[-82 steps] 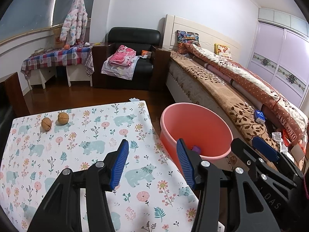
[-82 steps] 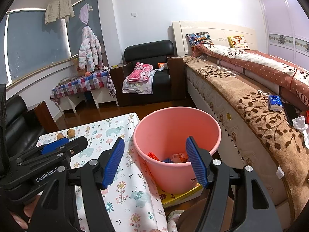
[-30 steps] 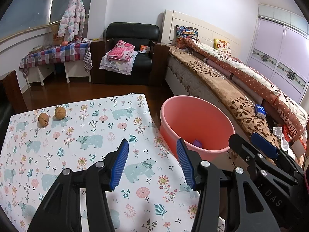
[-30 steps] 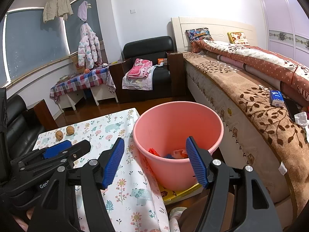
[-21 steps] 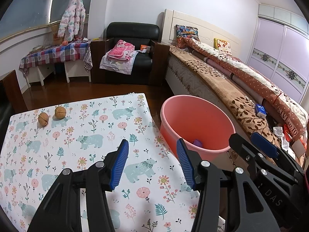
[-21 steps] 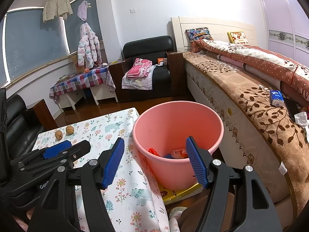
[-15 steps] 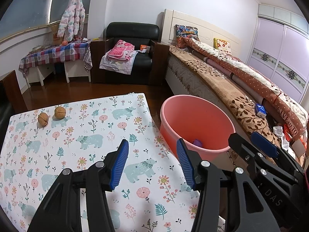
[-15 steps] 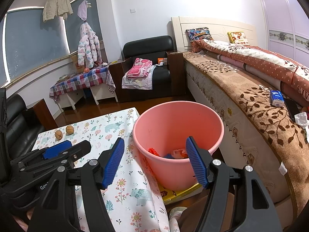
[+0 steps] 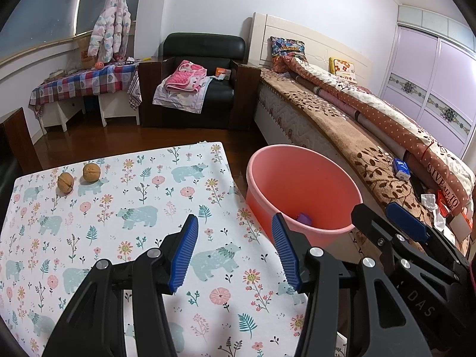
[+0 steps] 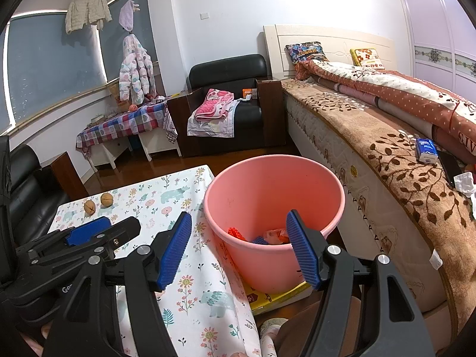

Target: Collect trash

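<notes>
Standing beside the floral table (image 9: pixel 125 214), a pink bucket (image 10: pixel 273 190) holds scraps of trash (image 10: pixel 275 236) at its bottom. Left of the bucket, the left gripper (image 9: pixel 235 250) hovers over the tablecloth, jaws wide apart and empty. Above the bucket's near rim, the right gripper (image 10: pixel 242 248) also gapes empty. Far left of the bucket, two walnuts (image 9: pixel 78 177) lie on the table.

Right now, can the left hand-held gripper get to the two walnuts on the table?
Probably yes. The left hand-held gripper is open, and only bare tablecloth lies between it and the walnuts.
</notes>
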A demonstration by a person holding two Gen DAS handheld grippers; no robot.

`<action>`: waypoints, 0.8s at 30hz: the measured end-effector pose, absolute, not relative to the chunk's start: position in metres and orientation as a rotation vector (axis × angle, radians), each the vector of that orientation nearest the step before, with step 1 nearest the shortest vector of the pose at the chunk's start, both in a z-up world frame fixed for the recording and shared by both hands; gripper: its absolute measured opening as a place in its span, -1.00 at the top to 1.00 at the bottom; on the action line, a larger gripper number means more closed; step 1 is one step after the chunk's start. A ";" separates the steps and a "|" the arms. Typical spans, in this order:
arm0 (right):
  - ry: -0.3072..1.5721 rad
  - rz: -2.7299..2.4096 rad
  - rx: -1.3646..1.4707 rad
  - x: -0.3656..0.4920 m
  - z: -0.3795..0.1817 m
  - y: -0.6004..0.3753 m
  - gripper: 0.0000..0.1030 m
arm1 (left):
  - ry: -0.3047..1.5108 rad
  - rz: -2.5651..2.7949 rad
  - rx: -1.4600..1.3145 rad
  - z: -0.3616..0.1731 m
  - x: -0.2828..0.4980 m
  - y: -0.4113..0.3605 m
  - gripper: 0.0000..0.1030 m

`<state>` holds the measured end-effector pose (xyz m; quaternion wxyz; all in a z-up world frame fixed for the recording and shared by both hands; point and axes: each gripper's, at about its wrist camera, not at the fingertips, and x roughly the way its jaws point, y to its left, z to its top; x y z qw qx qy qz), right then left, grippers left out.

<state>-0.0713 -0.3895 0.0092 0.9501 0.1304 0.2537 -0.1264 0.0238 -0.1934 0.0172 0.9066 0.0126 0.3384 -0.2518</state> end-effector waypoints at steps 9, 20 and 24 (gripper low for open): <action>0.518 -0.258 0.264 -0.070 0.010 -0.390 -0.29 | 0.702 -0.520 0.026 0.017 0.024 -0.194 0.01; 0.523 -0.258 0.265 -0.070 0.008 -0.391 -0.29 | 0.710 -0.524 0.026 0.008 0.022 -0.193 0.01; 0.525 -0.259 0.266 -0.072 0.008 -0.390 -0.29 | 0.711 -0.524 0.027 0.008 0.022 -0.193 0.01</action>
